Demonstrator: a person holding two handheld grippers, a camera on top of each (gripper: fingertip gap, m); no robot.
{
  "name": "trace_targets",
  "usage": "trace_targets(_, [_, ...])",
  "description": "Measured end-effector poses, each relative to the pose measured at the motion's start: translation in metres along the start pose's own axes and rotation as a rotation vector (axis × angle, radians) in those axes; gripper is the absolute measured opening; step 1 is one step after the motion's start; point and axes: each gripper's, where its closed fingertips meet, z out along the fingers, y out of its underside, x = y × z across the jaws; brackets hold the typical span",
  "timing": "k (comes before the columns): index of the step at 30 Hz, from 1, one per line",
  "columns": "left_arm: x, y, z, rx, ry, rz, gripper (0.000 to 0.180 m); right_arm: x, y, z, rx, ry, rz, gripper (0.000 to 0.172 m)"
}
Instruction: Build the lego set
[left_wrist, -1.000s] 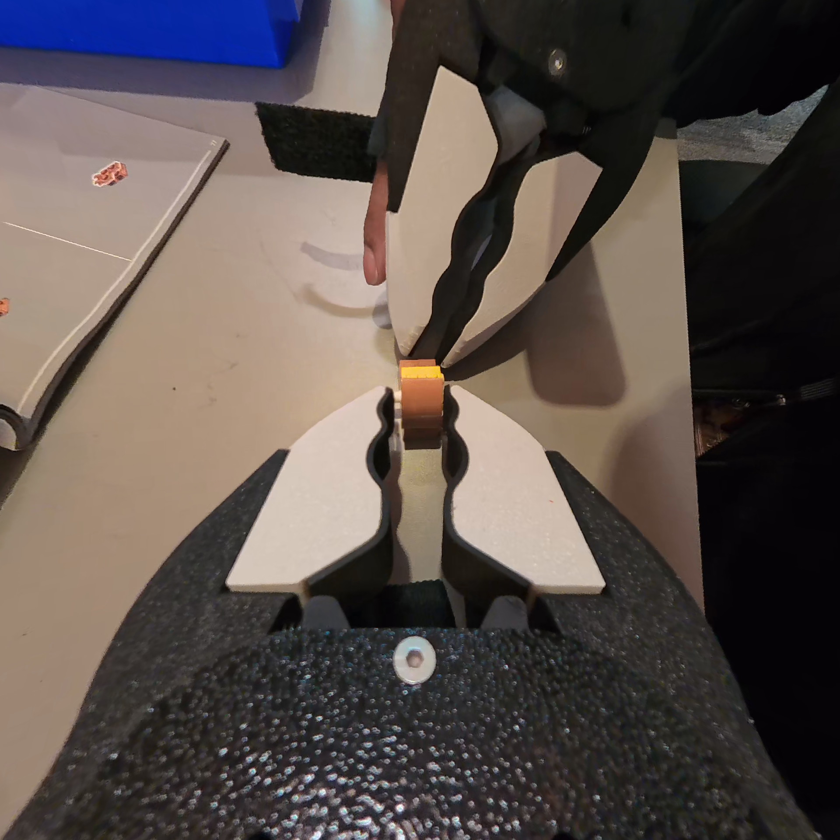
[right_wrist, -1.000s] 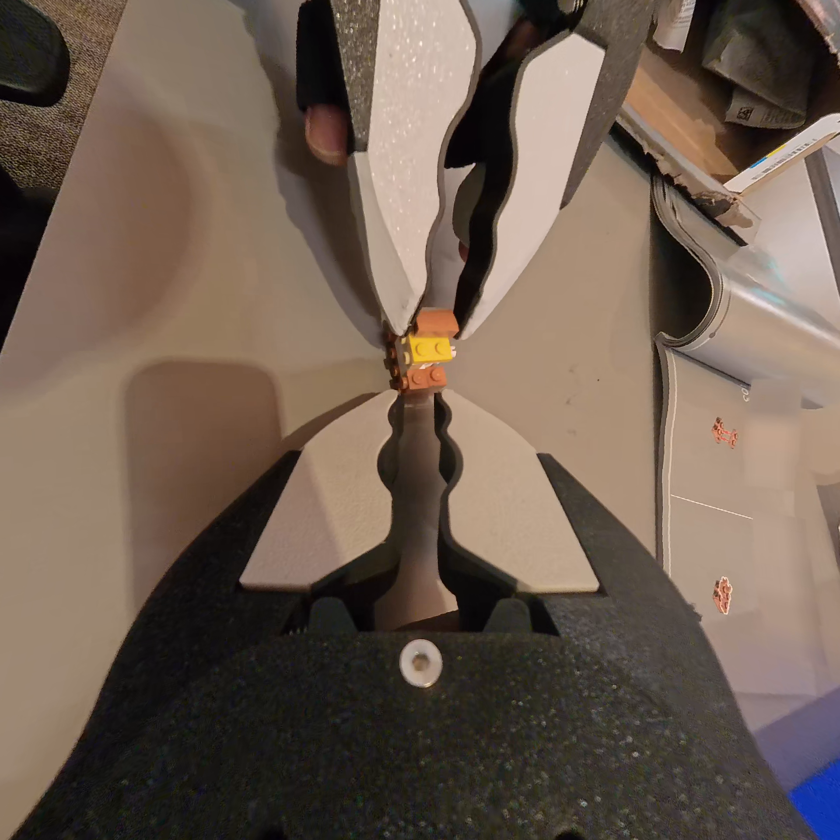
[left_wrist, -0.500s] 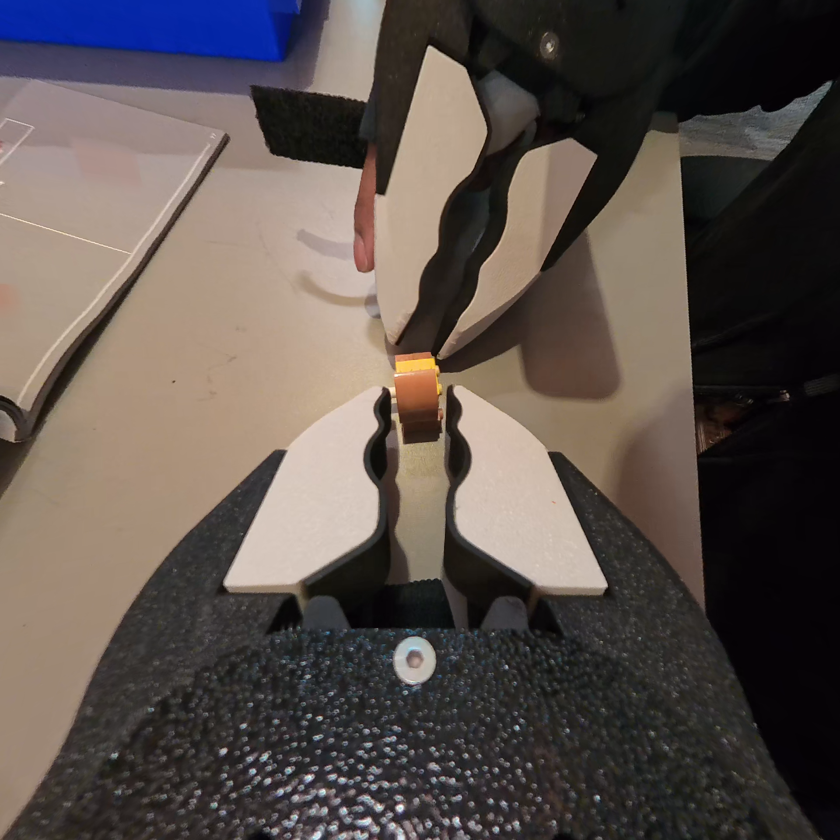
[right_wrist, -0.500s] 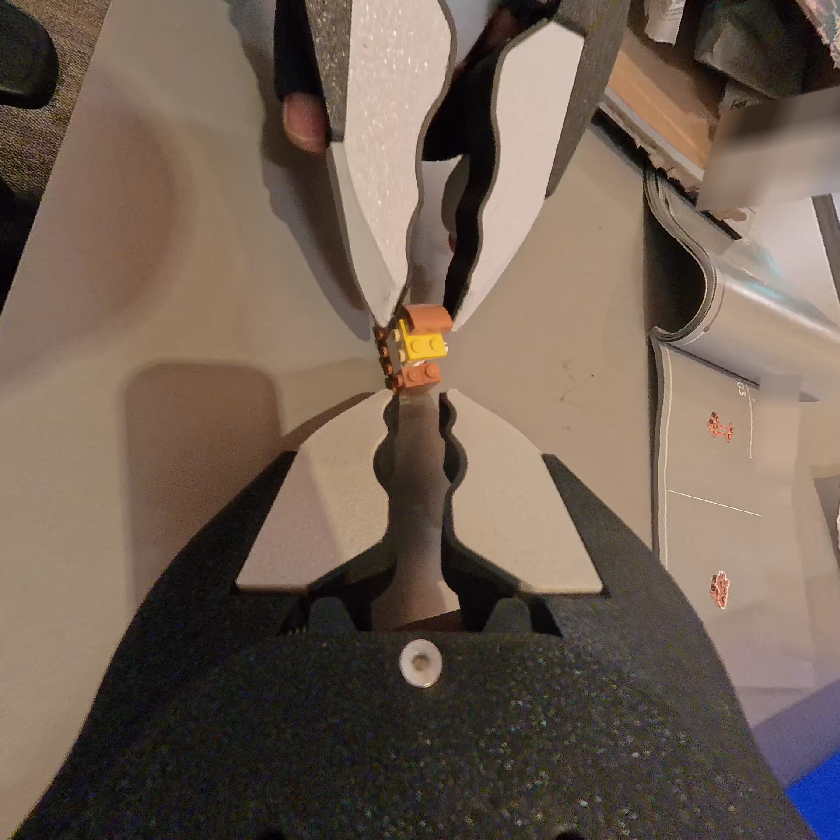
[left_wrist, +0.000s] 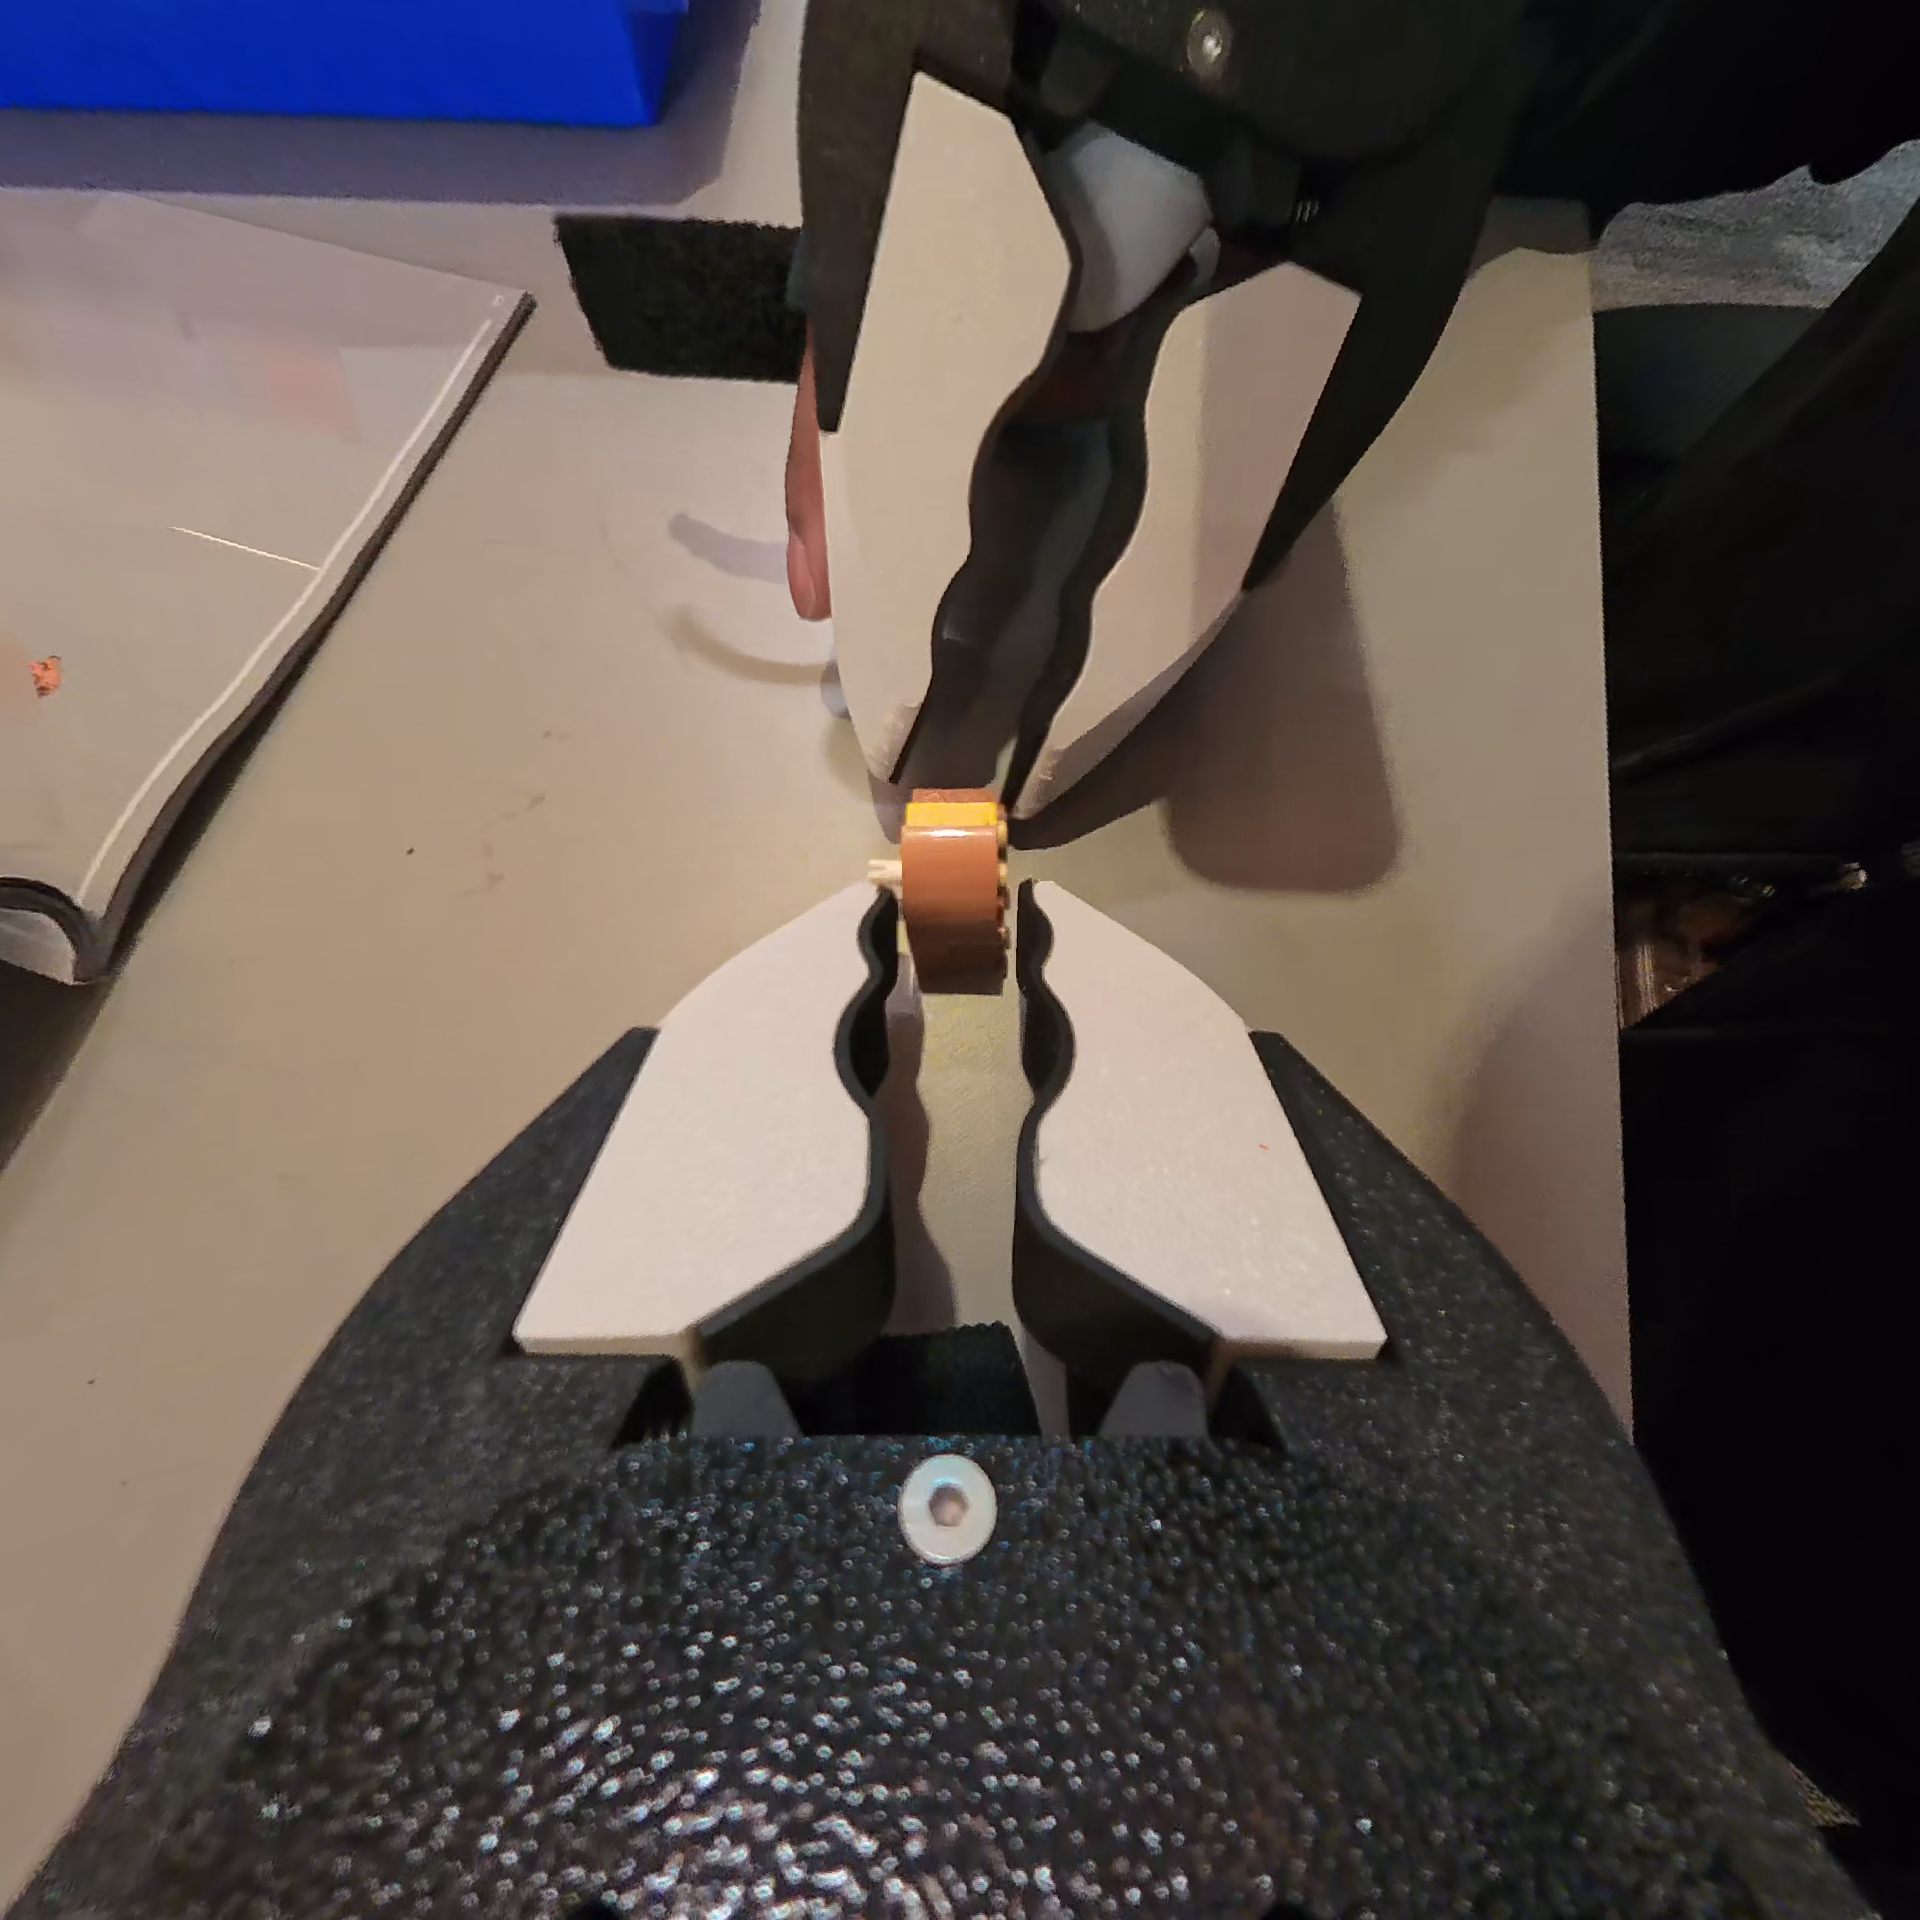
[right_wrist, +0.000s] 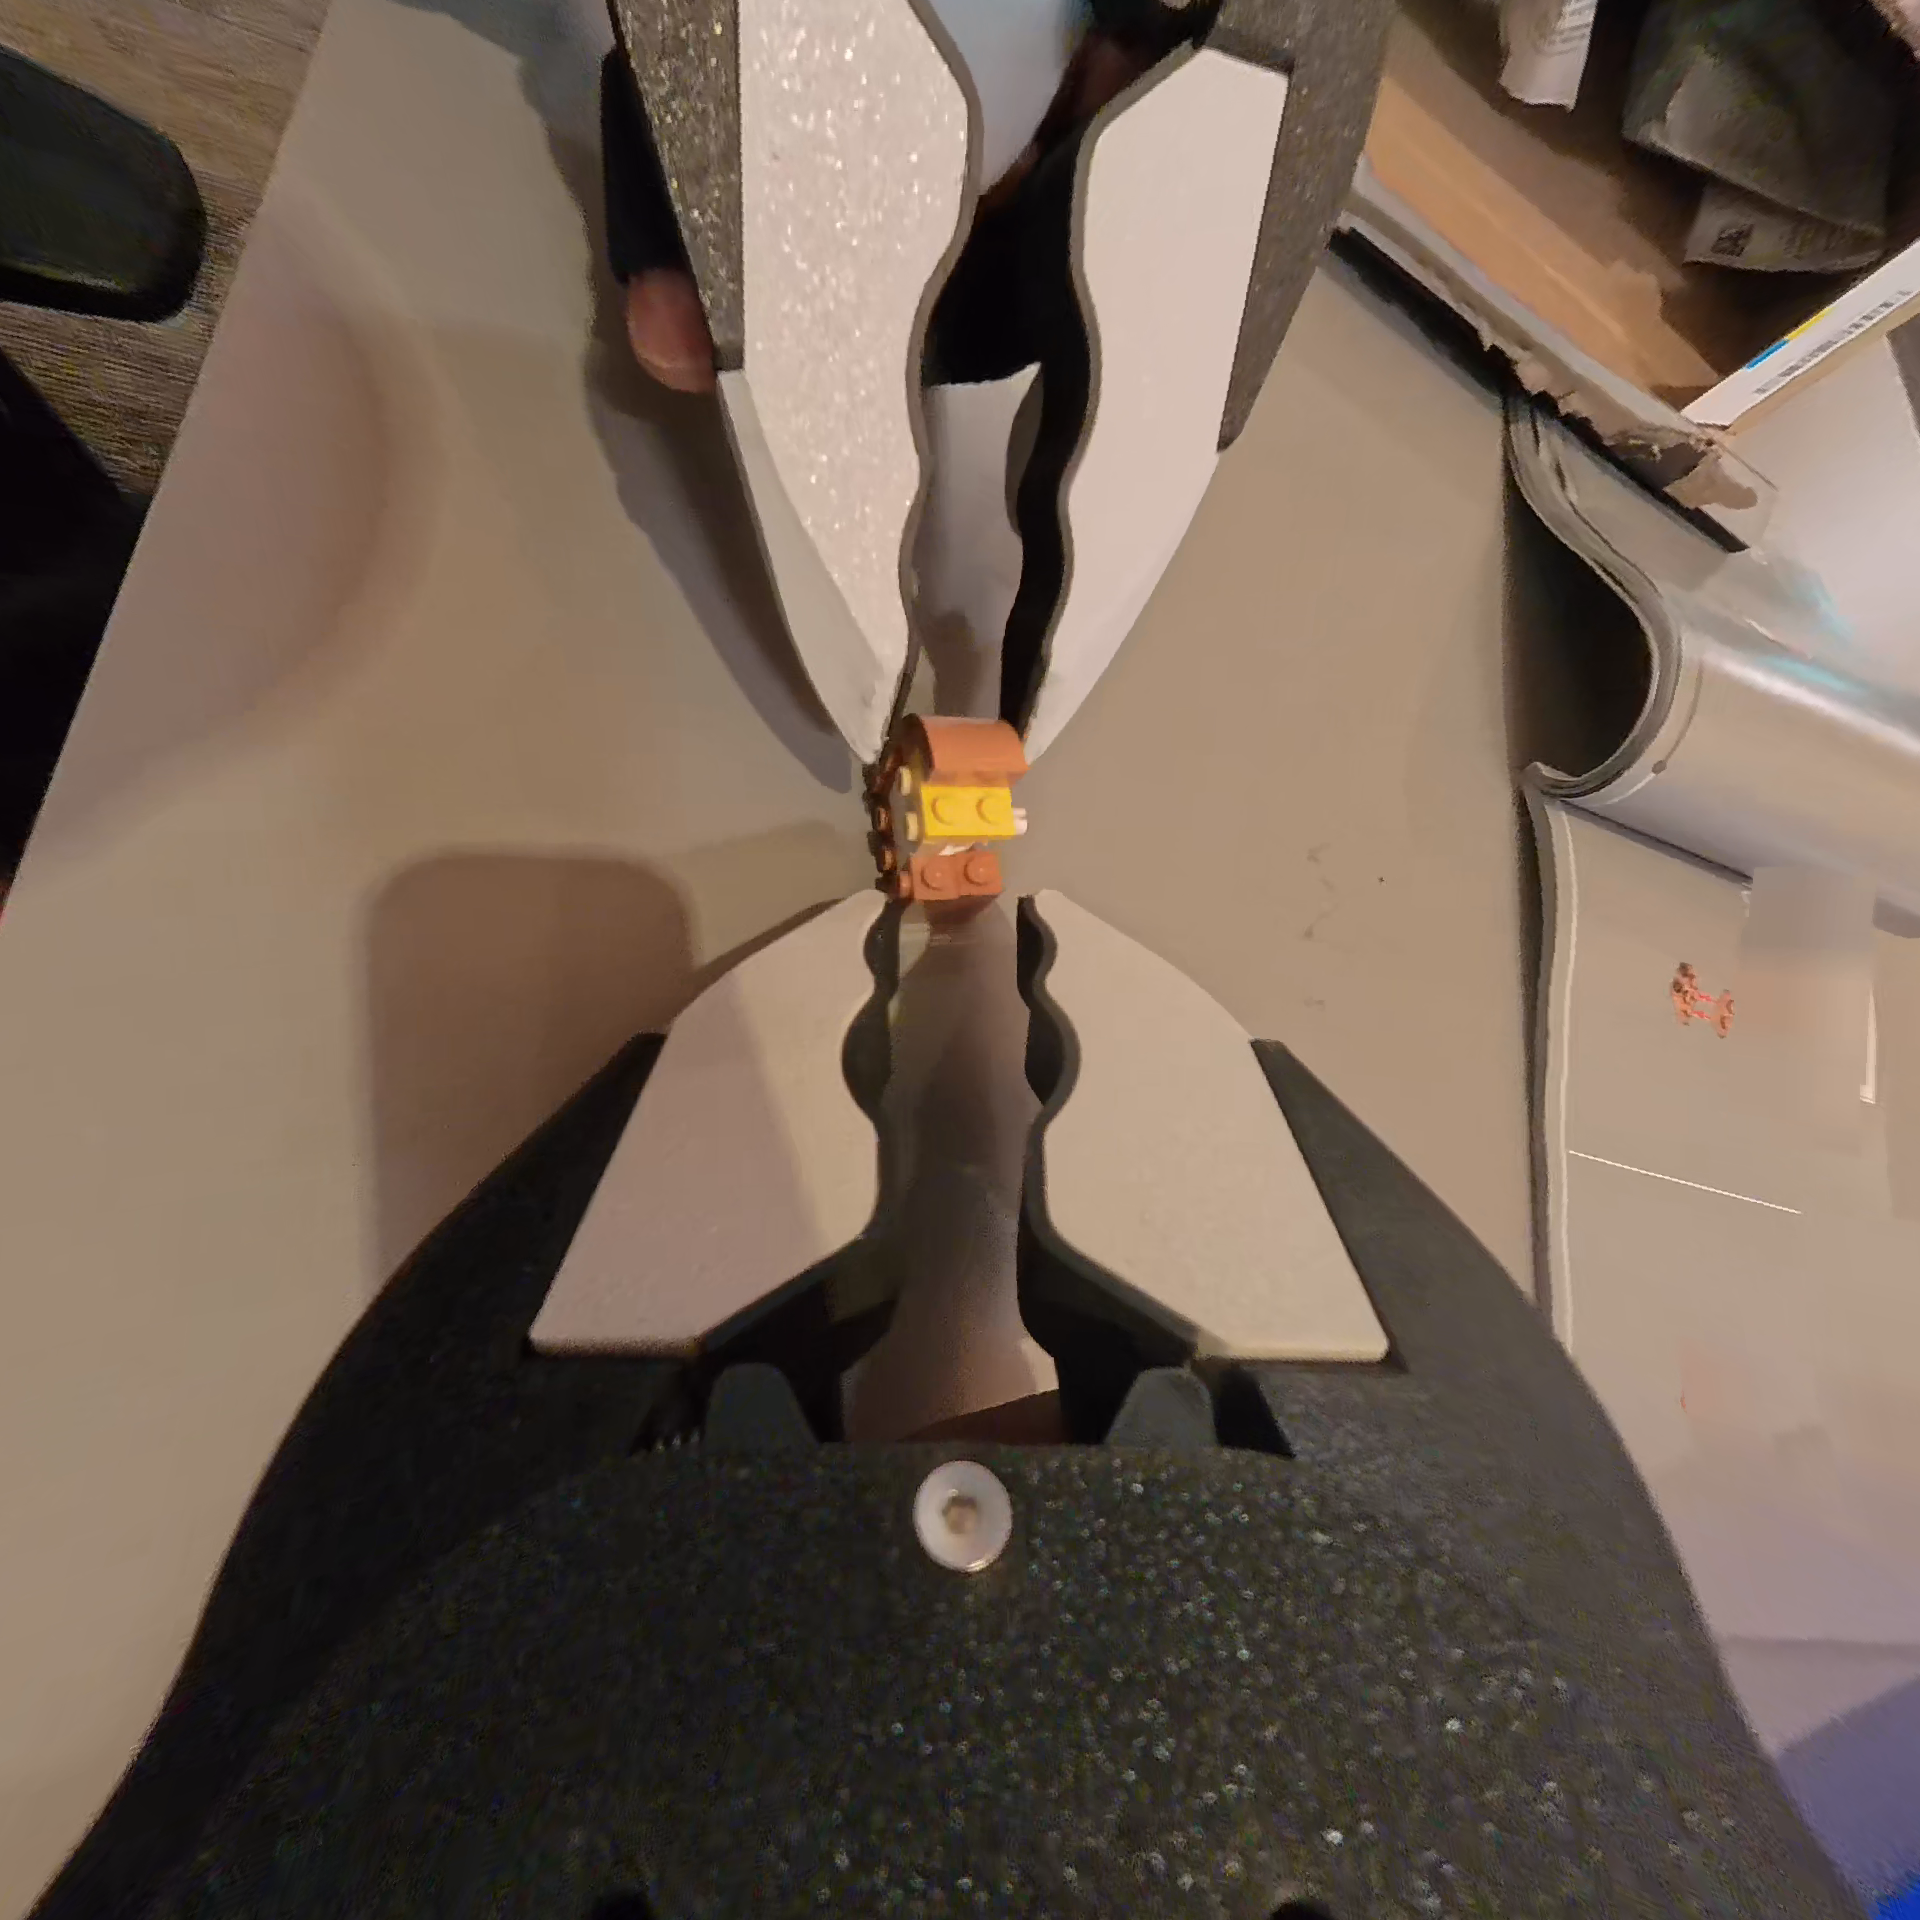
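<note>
**Brick model held between two tongs, over the table**

Brick model (right_wrist: 961, 810): small, made of brown and yellow studded pieces, with a brown curved piece at one end and a dark chain-like strip down one side. It hangs clear of the grey table (right_wrist: 312, 623), over bare surface between the open booklet (left_wrist: 208, 468) and the table's opposite edge.

Left tongs (left_wrist: 958, 899): narrow, closed on the curved brown end. From the right wrist, both of its fingertips (right_wrist: 878, 717) look pressed to the piece.

Right tongs (right_wrist: 956, 909): narrow but not gripping. The tips sit just beside the lower brown brick, with a sliver of gap showing on each side. The two pairs of tongs point at each other, nearly tip to tip.

Around: a blue bin (left_wrist: 312, 52) at the far edge, a black fabric patch (left_wrist: 675, 291) beside it, and a cardboard box (right_wrist: 1507, 208) beyond the booklet.

Writing: the booklet pages carry small reddish-brown printed figures and thin lines. A white strip near the box bears a label. I see no brand on the bricks.
</note>
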Motion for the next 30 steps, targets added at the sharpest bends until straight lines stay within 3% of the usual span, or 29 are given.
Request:
trace_targets(11, [0.001,0.009,0.0,-0.025,-0.006,-0.005,0.022,-0.007,0.003,0.006,-0.053,-0.138,0.127,0.029])
trace_targets(16, [0.0,0.009,0.002,-0.026,-0.009,-0.007,0.021,-0.005,0.002,0.009,-0.07,-0.135,0.145,0.019])
trace_targets(30, [-0.003,0.009,-0.001,0.01,-0.015,-0.024,0.023,-0.001,-0.003,0.006,-0.004,-0.148,0.21,0.018])
